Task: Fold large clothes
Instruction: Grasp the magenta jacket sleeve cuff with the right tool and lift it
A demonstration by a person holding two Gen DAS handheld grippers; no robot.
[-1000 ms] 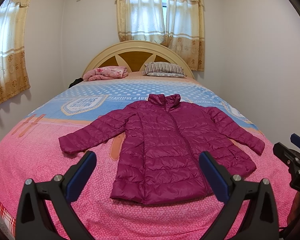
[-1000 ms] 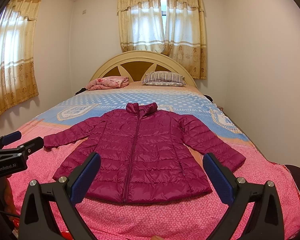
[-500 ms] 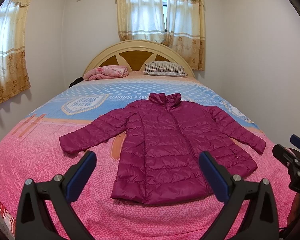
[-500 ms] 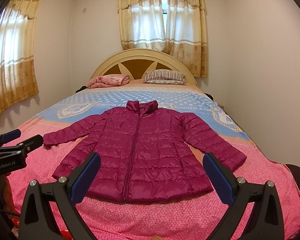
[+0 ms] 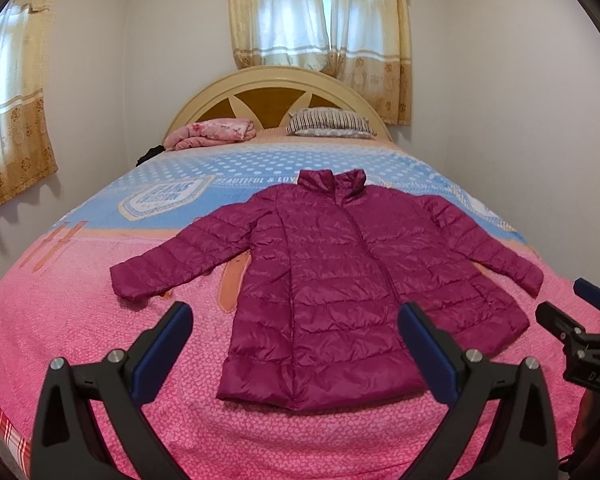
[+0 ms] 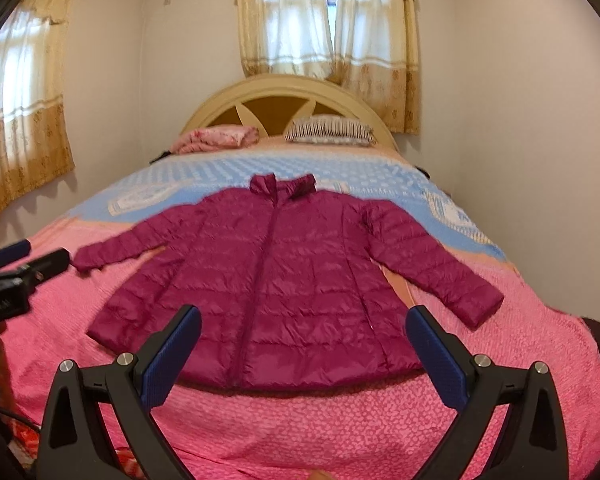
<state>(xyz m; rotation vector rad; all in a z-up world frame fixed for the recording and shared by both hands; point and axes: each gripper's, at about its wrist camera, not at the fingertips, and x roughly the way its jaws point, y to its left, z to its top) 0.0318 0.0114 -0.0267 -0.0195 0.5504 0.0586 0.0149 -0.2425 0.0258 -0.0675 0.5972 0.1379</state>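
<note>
The bedspread (image 5: 260, 184) carries the white line "BEAUTIFUL & LOV", cut off by the jacket (image 5: 340, 280) collar, and the right tongs' (image 5: 592, 344) body shows the letters "DAS".

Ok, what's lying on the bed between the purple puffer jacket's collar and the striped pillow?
Nothing: only bare blue dotted bedspread between the purple puffer jacket and striped pillow, clearest in the left wrist view.

in the middle of my view the bed (image 5: 80, 332) wears a pink and blue cover. a magenta puffer jacket (image 5: 340, 280) lies flat on it, sleeves spread; a striped pillow (image 5: 330, 122) and folded pink blanket (image 5: 212, 132) sit above, by the headboard.
</note>
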